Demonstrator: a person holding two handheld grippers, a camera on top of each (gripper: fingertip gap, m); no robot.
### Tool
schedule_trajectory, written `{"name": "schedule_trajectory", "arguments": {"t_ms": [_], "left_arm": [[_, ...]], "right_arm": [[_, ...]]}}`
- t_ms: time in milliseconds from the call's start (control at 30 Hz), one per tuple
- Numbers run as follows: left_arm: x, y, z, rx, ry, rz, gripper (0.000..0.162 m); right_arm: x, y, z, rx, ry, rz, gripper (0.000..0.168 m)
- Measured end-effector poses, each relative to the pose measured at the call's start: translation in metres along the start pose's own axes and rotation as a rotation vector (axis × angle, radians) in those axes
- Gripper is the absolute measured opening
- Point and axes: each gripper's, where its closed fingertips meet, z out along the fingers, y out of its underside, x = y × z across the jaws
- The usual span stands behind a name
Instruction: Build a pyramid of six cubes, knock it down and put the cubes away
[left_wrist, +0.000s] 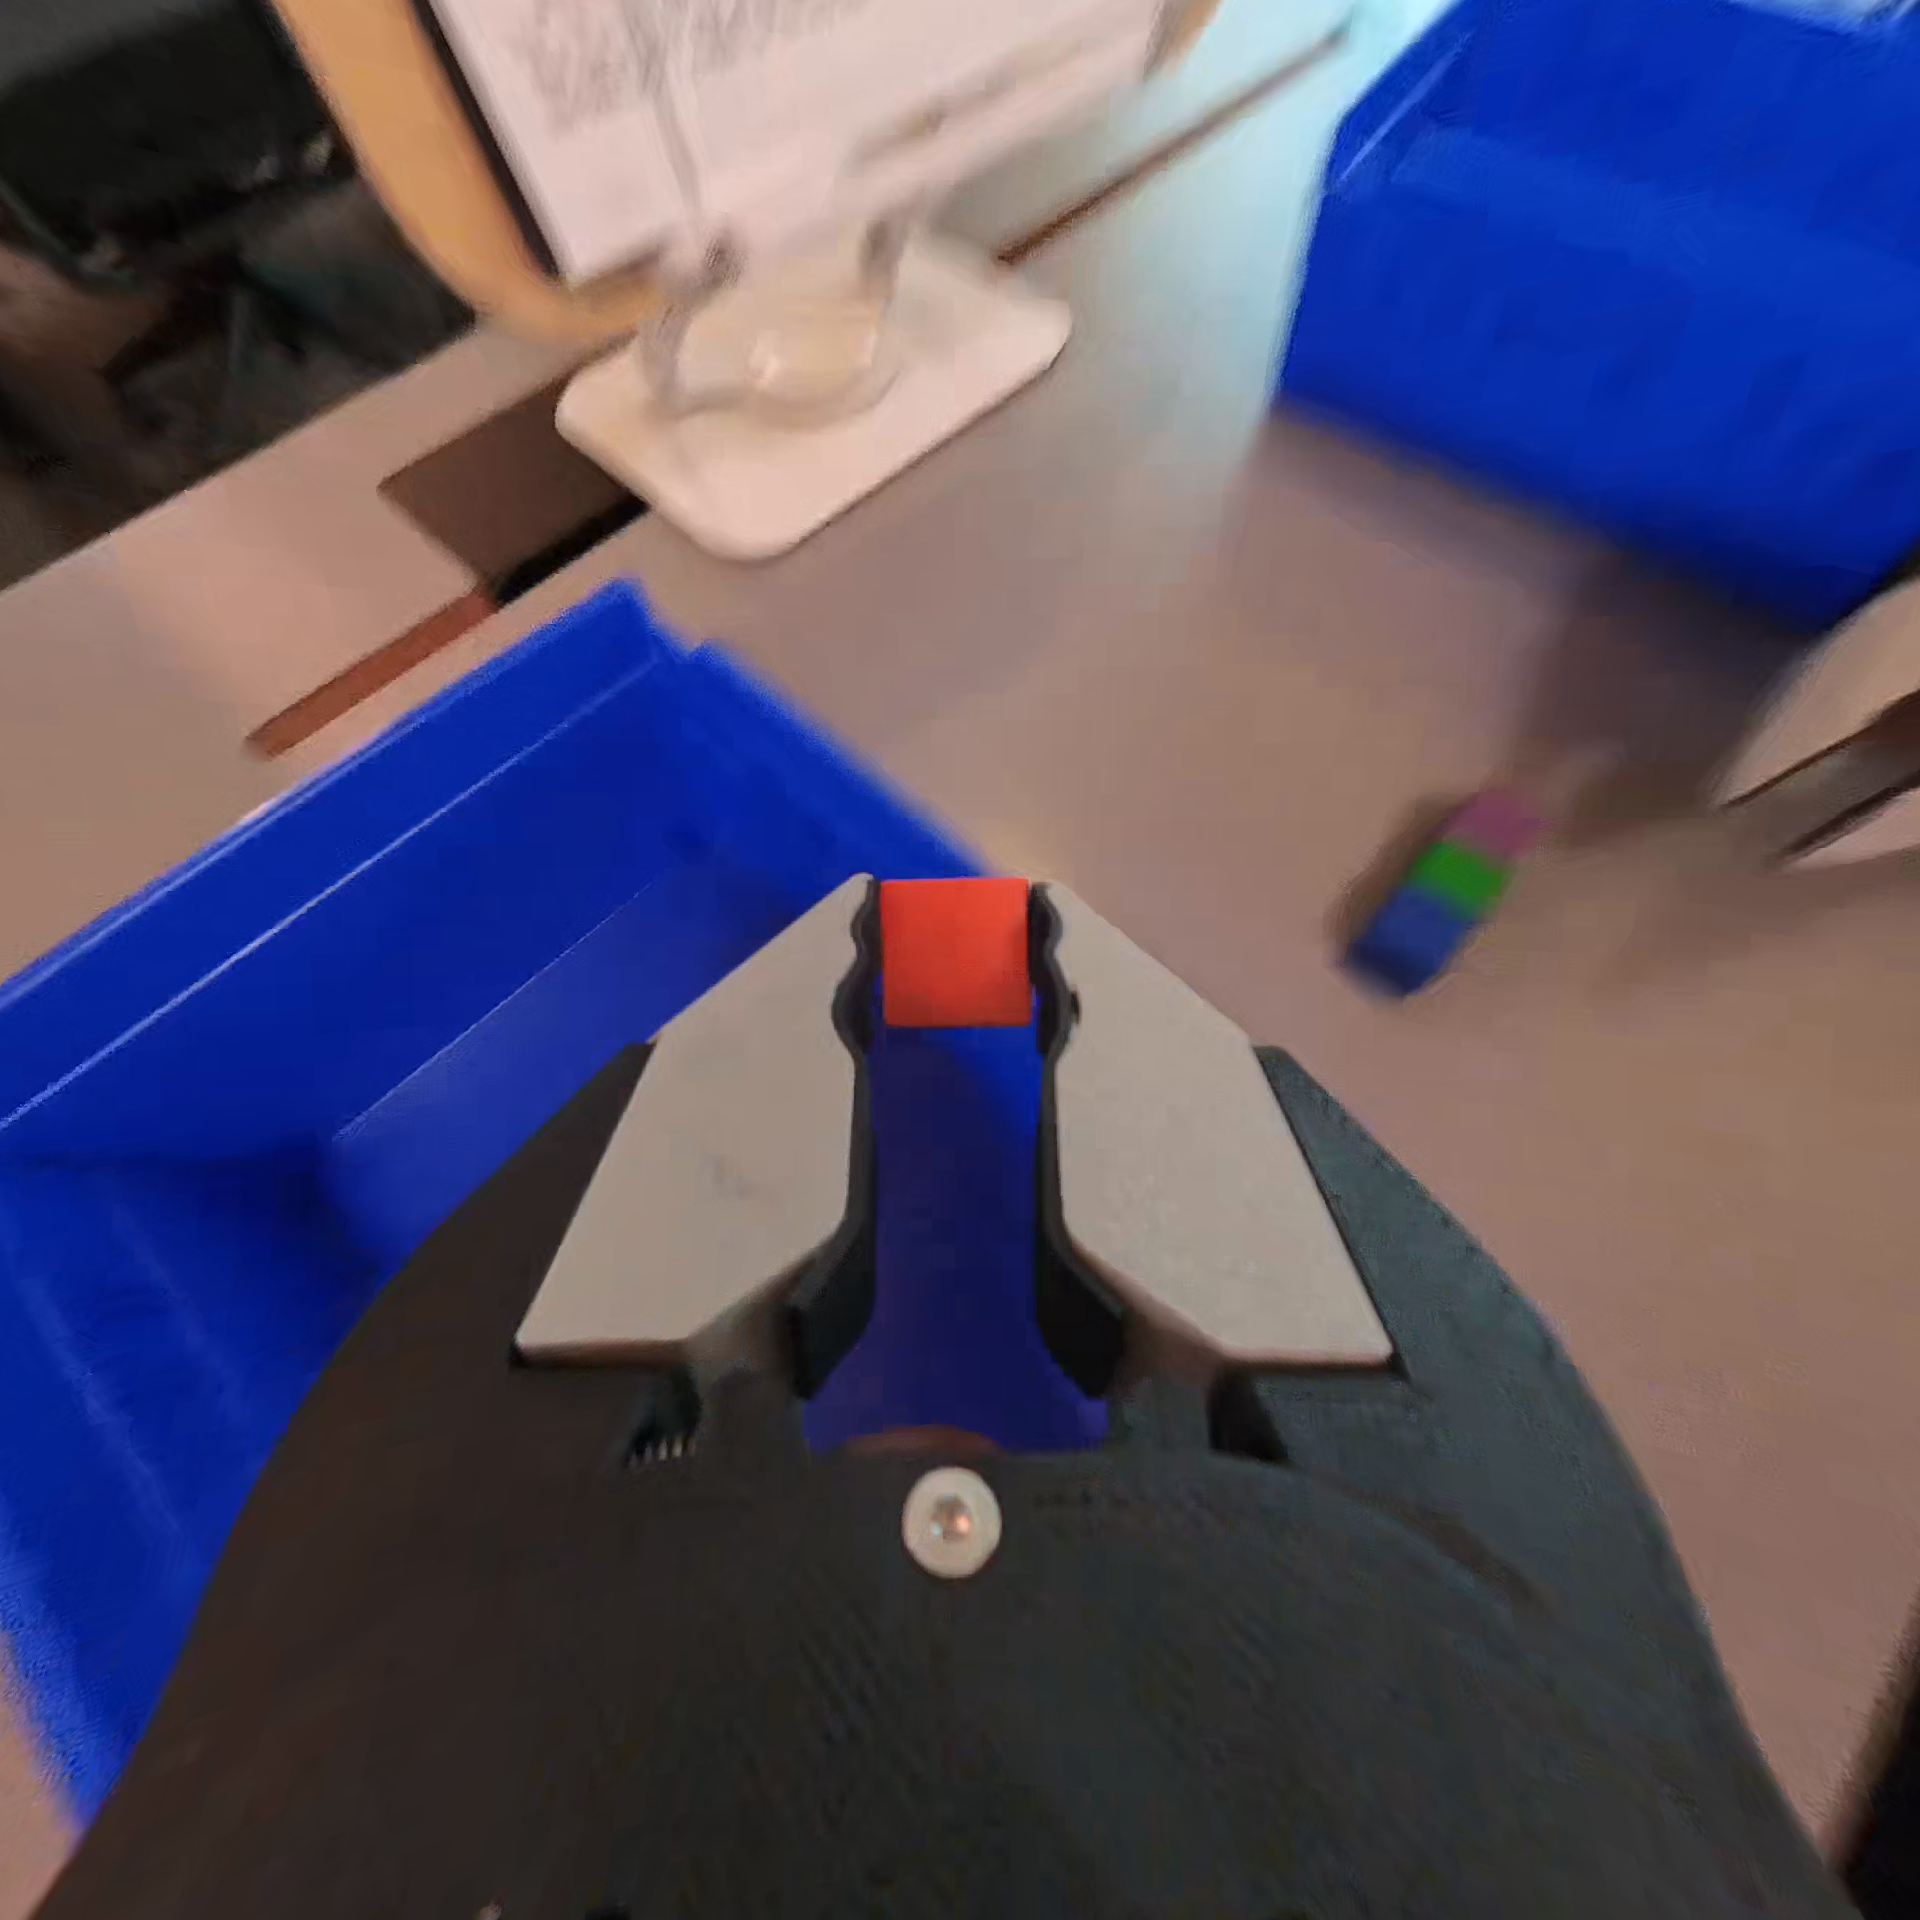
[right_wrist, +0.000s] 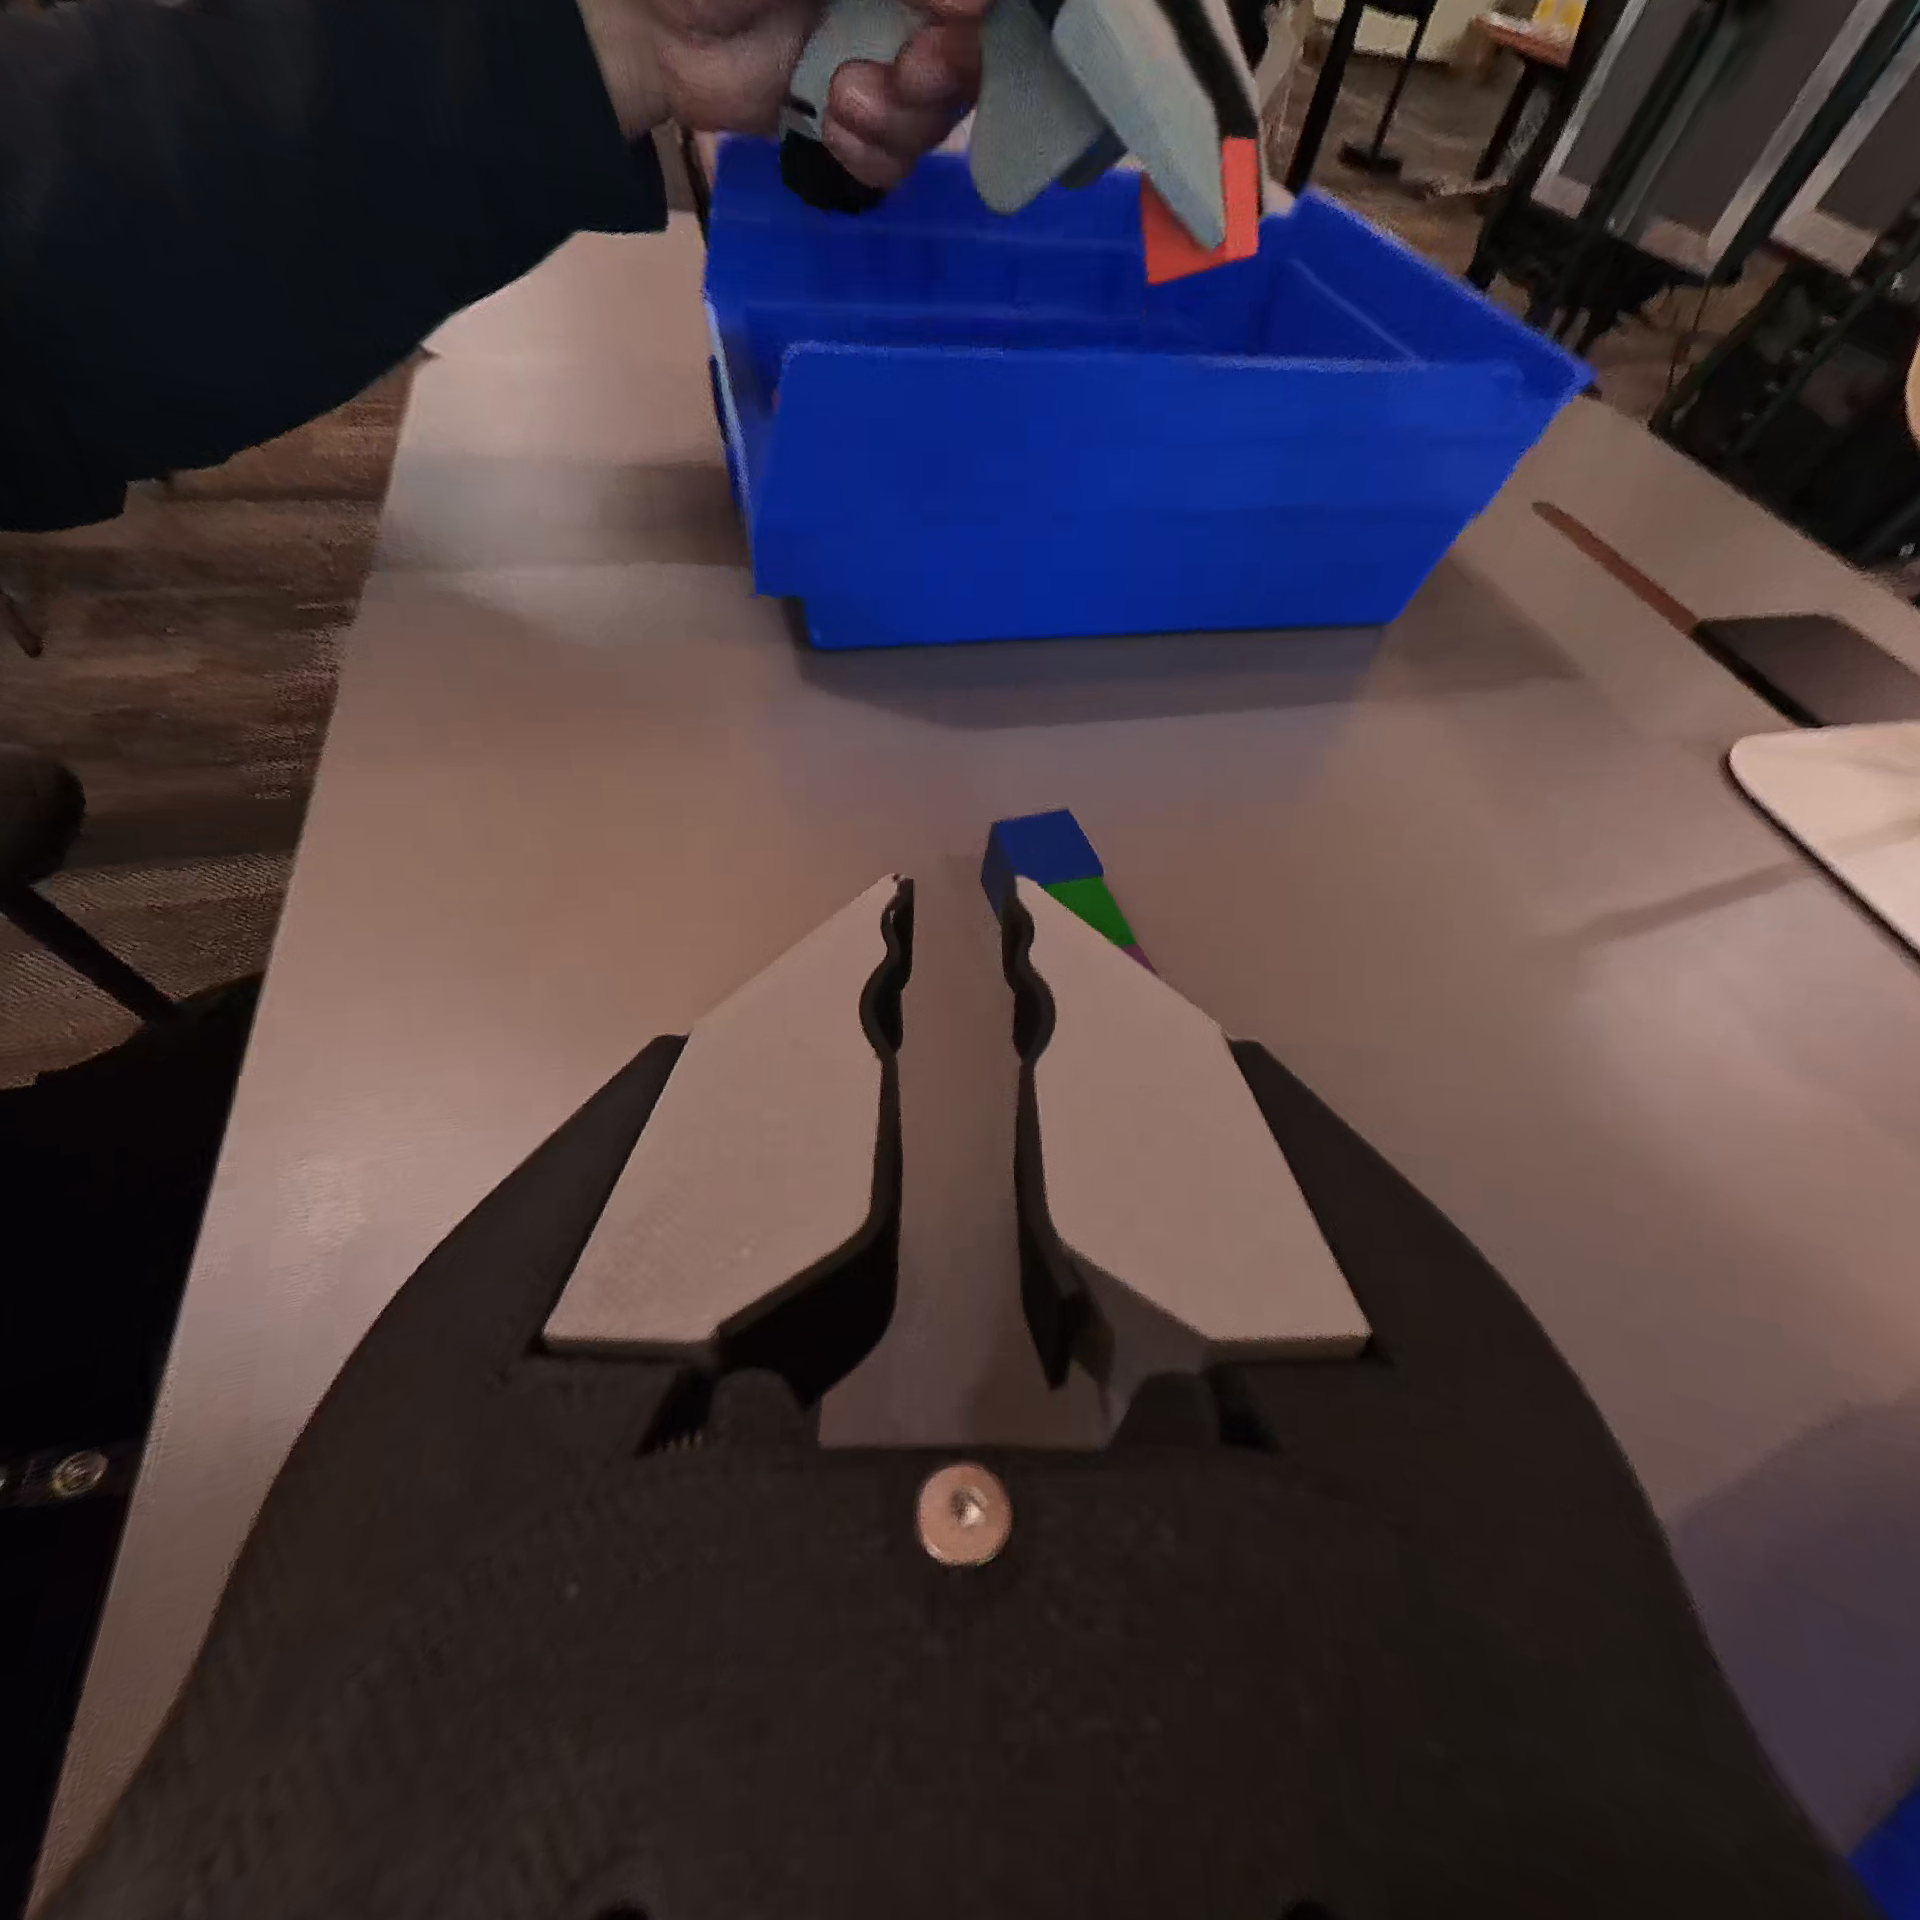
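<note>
A red cube (left_wrist: 956, 952) sits clamped between the tips of the left tongs (left_wrist: 954, 951), lifted above the open blue bin (left_wrist: 312, 935); in the right wrist view the same red cube (right_wrist: 1205, 223) hangs over the bin's far edge (right_wrist: 1507, 322). No cubes can be made out inside the bin. Three more cubes lie on the grey surface (right_wrist: 623, 790) in a straight row, touching face to face: a blue cube (right_wrist: 1039, 847), a green cube (right_wrist: 1091, 906) in the middle and a purple cube (left_wrist: 1503, 821) at the other end. The row lies apart from the bin, just beside the tip of the right tongs (right_wrist: 956, 914), which hide most of the purple one.
</note>
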Motion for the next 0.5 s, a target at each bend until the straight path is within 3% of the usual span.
{"name": "schedule_trajectory", "arguments": {"t_ms": [33, 167, 300, 400, 500], "left_arm": [[0.021, -0.015, -0.009, 0.061, 0.056, -0.03, 0.026], [0.107, -0.063, -0.041, 0.279, 0.154, -0.015, 0.025], [0.182, -0.08, -0.049, 0.404, 0.34, -0.156, 0.025], [0.215, -0.085, -0.062, 0.518, 0.497, -0.275, 0.025], [0.225, -0.084, -0.071, 0.587, 0.588, -0.393, 0.025]], "right_arm": [[-0.003, -0.007, -0.002, 0.018, 0.001, -0.018, 0.018], [-0.018, -0.03, -0.011, 0.065, -0.022, -0.08, 0.033], [-0.024, -0.073, -0.034, 0.198, 0.069, -0.16, 0.039], [-0.034, -0.097, -0.047, 0.243, 0.106, -0.2, 0.032], [-0.041, -0.117, -0.051, 0.248, 0.165, -0.25, 0.036]]}}
